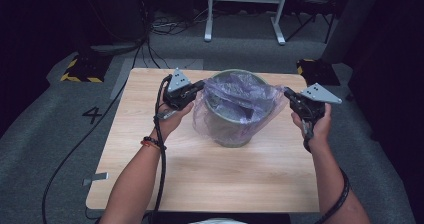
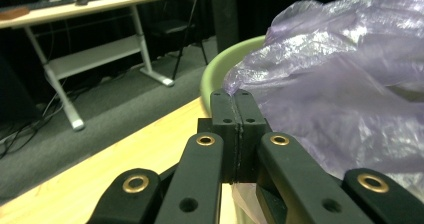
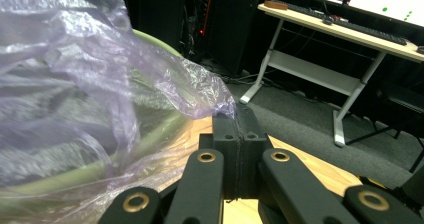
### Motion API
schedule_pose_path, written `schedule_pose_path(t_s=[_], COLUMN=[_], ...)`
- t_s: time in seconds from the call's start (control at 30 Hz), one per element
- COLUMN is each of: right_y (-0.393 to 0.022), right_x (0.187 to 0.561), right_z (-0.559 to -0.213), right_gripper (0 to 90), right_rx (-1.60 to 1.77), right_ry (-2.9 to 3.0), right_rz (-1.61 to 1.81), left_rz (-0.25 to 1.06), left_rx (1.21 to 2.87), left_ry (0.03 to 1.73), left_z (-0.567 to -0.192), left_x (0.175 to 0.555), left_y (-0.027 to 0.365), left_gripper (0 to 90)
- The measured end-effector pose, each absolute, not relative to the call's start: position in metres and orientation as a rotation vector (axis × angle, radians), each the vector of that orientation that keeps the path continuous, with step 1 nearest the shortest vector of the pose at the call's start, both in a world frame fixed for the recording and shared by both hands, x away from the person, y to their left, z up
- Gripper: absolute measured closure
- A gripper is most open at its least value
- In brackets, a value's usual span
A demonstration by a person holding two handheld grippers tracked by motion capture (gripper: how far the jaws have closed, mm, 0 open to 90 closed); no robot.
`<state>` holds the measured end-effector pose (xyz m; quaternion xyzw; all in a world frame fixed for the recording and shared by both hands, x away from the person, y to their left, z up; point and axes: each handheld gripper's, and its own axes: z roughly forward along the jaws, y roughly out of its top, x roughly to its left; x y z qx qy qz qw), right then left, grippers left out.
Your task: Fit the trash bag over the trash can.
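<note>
A pale green bin (image 1: 234, 126) stands at the middle back of the wooden table (image 1: 200, 179), lined with a thin purple plastic bag (image 1: 240, 96). My left gripper (image 1: 201, 86) is at the bin's left rim, shut on the bag's edge. In the left gripper view the jaws (image 2: 232, 96) meet on the purple film (image 2: 340, 94) beside the green rim (image 2: 220, 66). My right gripper (image 1: 288, 92) is at the bin's right side, shut on the bag's other edge. In the right gripper view its jaws (image 3: 235, 115) pinch the film (image 3: 90, 84), which stretches over the bin.
A white-framed desk (image 1: 245, 4) stands beyond the table on grey floor. Cables (image 1: 165, 26) run across the floor at the back left, near a yellow-and-black striped base (image 1: 82, 69). A dark box (image 1: 316, 70) sits by the table's back right corner.
</note>
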<state>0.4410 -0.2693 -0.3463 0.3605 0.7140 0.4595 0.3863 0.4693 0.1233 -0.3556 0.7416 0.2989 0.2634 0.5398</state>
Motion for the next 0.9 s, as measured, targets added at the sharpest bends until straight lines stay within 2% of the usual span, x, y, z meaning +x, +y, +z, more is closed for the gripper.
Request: schedule_pose_path(t_s=[0.4, 0.77, 0.9], right_y=[-0.276, -0.275, -0.273], right_x=[0.474, 0.49, 0.486], right_z=[-0.37, -0.401, -0.399], right_gripper=[89.9, 89.8, 86.9], right_rx=[1.011, 1.068, 1.048], right_ry=[1.889, 1.967, 1.956], right_rz=[1.164, 1.19, 1.176], left_rz=[0.518, 0.502, 0.578], left_rx=[1.811, 1.83, 1.82], left_ry=[0.874, 0.902, 0.88], left_z=[-0.391, -0.417, -0.41], left_x=[0.502, 0.506, 0.497], left_y=[0.13, 0.13, 0.138], left_gripper=[89.5, 89.0, 69.0])
